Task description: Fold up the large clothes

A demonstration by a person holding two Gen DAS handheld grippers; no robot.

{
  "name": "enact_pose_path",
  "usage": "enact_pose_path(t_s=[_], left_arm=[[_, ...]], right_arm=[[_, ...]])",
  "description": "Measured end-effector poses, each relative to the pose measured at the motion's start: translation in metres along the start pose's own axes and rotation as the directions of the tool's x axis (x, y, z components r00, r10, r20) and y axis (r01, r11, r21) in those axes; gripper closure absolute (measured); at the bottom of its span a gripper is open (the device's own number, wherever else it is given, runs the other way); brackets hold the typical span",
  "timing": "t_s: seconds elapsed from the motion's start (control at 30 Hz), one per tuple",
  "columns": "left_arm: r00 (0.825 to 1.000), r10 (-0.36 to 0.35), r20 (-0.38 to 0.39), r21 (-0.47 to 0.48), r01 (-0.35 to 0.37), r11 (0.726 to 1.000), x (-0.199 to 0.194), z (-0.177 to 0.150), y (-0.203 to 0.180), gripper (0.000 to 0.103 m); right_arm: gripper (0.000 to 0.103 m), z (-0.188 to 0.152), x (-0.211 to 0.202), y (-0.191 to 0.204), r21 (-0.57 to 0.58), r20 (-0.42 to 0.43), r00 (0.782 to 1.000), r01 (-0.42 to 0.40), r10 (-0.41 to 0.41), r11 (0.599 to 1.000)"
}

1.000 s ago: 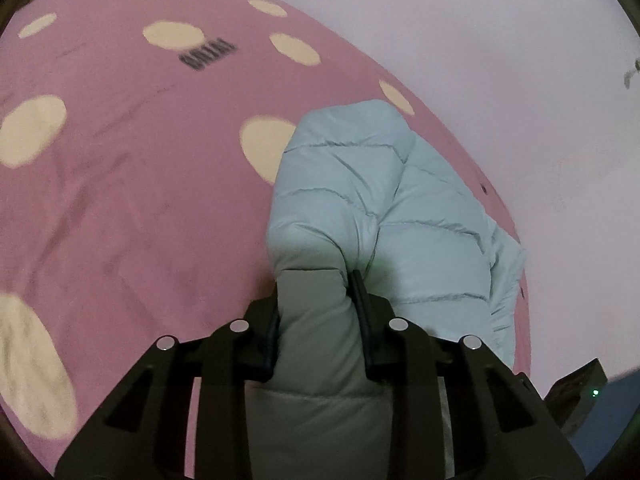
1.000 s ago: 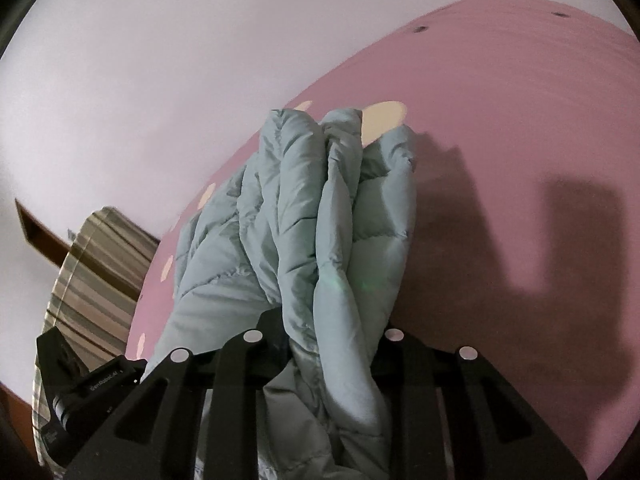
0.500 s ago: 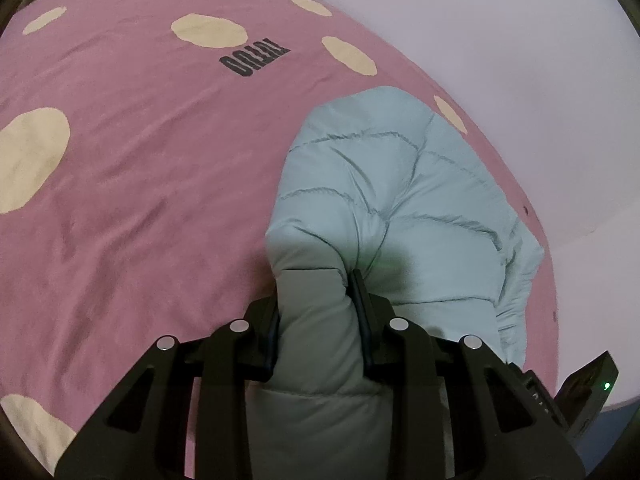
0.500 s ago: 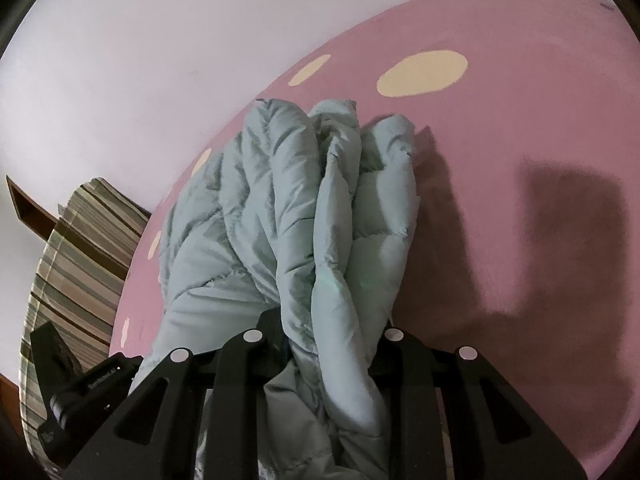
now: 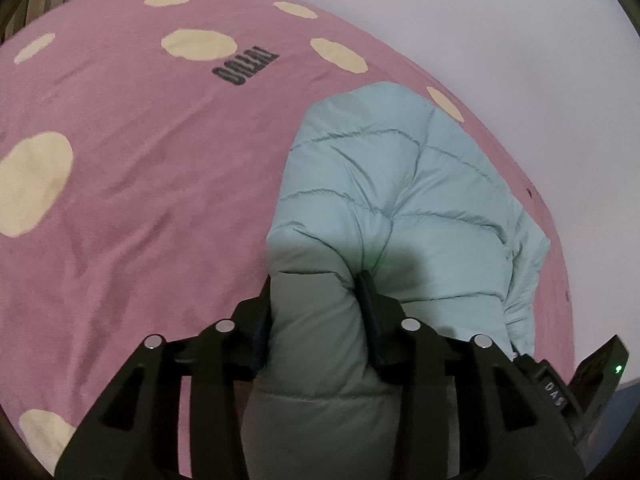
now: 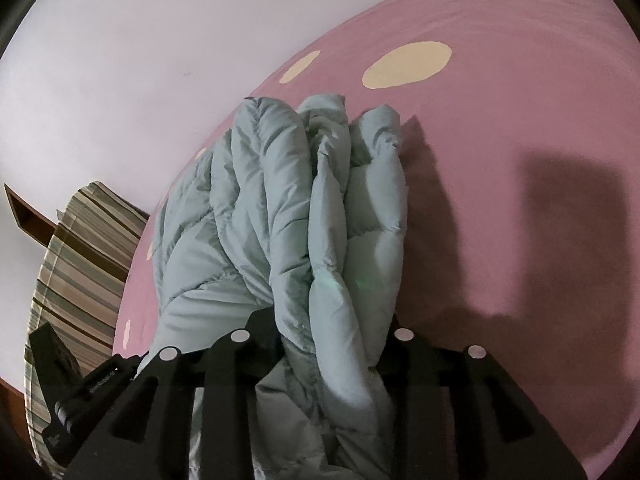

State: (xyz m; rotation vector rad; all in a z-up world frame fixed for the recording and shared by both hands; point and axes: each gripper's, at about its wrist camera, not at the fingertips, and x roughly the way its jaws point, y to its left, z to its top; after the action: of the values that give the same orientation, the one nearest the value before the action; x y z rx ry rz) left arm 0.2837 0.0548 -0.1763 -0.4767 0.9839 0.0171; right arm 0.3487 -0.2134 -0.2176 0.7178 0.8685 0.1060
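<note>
Meanwhile the left gripper (image 5: 316, 300) and right gripper (image 6: 332, 332) each had a fold of the pale blue puffer jacket (image 5: 400, 184) between jaws that had just been opening. It lay on the pink dotted bedspread (image 5: 132, 208), right of centre; the dark print (image 5: 247, 65) at upper centre was unreadable.

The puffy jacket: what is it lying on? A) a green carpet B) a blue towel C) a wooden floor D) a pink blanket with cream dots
D: the pale blue puffy jacket rests on a pink blanket with cream dots, seen around it in both wrist views.
</note>
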Motion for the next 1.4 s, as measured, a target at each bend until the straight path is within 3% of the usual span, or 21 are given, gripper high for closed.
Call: enact_pose_path(t_s=[0.13,0.3,0.6,0.77,0.87,1.0,1.23,1.4], left_arm=[[0.997,0.067,0.024,0.062,-0.068,0.996,-0.008,-0.004,-0.004,0.037],[0.994,0.099,0.048,0.104,-0.103,0.989,-0.023,-0.011,0.000,0.025],[0.970,0.193,0.145,0.254,-0.225,0.941,-0.059,-0.035,-0.009,0.019],[0.952,0.231,0.199,0.284,-0.282,0.917,-0.085,-0.045,-0.015,0.019],[0.940,0.240,0.241,0.300,-0.307,0.903,-0.103,-0.054,-0.023,0.013],[0.923,0.239,0.302,0.319,-0.334,0.887,-0.129,-0.062,-0.033,0.012],[0.907,0.189,0.375,0.313,-0.316,0.895,-0.177,-0.074,-0.042,0.011],[0.908,0.169,0.384,0.301,-0.296,0.906,-0.194,-0.082,-0.040,0.011]], right_arm=[[0.053,-0.002,-0.007,0.005,-0.009,0.012,0.999,0.044,-0.043,0.999],[0.043,-0.008,-0.031,-0.006,-0.014,0.044,0.996,0.078,-0.077,0.997],[0.038,-0.016,-0.072,-0.014,-0.059,0.115,0.974,0.201,-0.194,0.978],[0.038,-0.023,-0.104,0.001,-0.120,0.187,0.936,0.323,-0.298,0.939],[0.038,-0.029,-0.124,0.020,-0.186,0.236,0.910,0.386,-0.340,0.903],[0.038,-0.040,-0.140,0.039,-0.245,0.262,0.902,0.406,-0.343,0.880],[0.031,-0.062,-0.171,0.075,-0.330,0.328,0.898,0.401,-0.295,0.855],[0.031,-0.072,-0.186,0.092,-0.360,0.367,0.891,0.400,-0.266,0.843]])
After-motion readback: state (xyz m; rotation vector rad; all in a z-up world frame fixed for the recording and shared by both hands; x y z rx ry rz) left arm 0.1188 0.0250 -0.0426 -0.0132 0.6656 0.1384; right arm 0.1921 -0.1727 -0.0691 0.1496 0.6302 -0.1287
